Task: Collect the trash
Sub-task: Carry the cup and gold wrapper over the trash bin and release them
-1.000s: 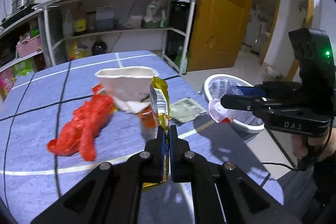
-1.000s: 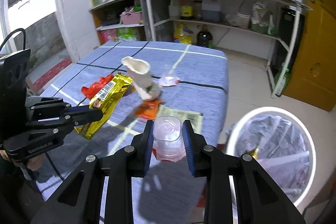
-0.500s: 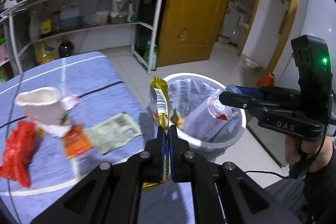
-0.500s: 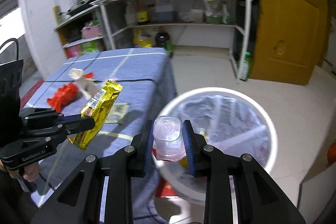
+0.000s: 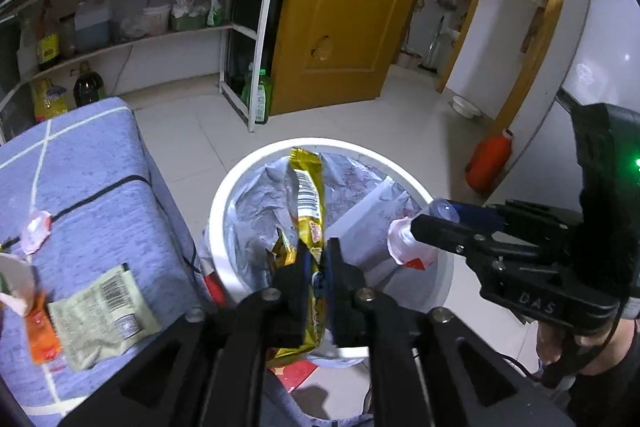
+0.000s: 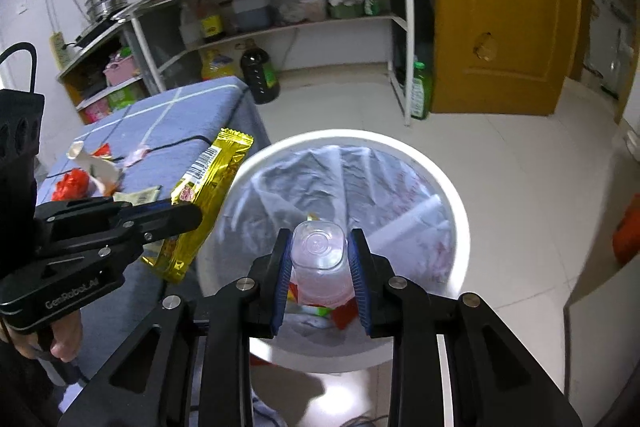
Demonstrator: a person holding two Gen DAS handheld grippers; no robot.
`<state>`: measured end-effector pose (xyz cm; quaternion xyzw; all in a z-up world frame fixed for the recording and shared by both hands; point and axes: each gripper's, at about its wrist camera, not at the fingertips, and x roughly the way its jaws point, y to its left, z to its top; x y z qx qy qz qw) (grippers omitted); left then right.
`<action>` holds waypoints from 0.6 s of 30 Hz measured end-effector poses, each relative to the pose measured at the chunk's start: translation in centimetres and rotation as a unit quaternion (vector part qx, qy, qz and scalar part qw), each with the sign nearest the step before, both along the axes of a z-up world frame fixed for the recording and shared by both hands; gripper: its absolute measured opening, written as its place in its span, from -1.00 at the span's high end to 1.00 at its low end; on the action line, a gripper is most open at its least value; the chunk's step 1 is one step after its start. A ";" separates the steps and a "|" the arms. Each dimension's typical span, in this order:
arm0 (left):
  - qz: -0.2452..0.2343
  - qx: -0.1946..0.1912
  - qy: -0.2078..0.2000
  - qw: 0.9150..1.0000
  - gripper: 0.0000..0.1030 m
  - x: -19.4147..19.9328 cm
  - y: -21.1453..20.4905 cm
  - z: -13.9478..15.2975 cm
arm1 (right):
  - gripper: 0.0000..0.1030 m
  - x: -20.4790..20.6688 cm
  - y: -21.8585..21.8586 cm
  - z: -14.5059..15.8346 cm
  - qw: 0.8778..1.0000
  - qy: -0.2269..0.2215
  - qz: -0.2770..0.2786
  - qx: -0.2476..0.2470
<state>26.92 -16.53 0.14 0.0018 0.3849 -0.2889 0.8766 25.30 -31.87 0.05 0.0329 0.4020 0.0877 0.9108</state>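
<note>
Left jaws have just been opening around the crinkly gold foil snack wrapper (image 5: 310, 203), probably loose now, over the white round lined bin (image 5: 228, 187). Right jaws grip a clear plastic cup (image 6: 318, 253) above it. More litter waits on the blue counter (image 5: 88, 163) to the left.

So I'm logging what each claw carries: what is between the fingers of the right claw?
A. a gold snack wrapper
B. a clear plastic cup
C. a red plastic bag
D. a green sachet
B: the right claw is shut on the clear plastic cup, above the white bin.
</note>
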 end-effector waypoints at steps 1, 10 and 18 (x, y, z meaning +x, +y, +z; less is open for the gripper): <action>0.000 0.000 0.002 1.000 0.57 0.1 -0.1 -0.2 | 0.44 0.0 -0.2 0.0 1.000 -0.001 -0.004 -0.001; 0.011 -0.006 0.000 1.000 0.32 0.1 0.6 -0.2 | 0.26 -0.3 -0.5 0.5 1.000 -0.011 -0.011 0.008; 0.019 -0.014 -0.017 1.000 0.32 -1.1 1.9 1.1 | 0.26 -0.5 -0.4 0.9 1.000 -0.017 -0.009 0.009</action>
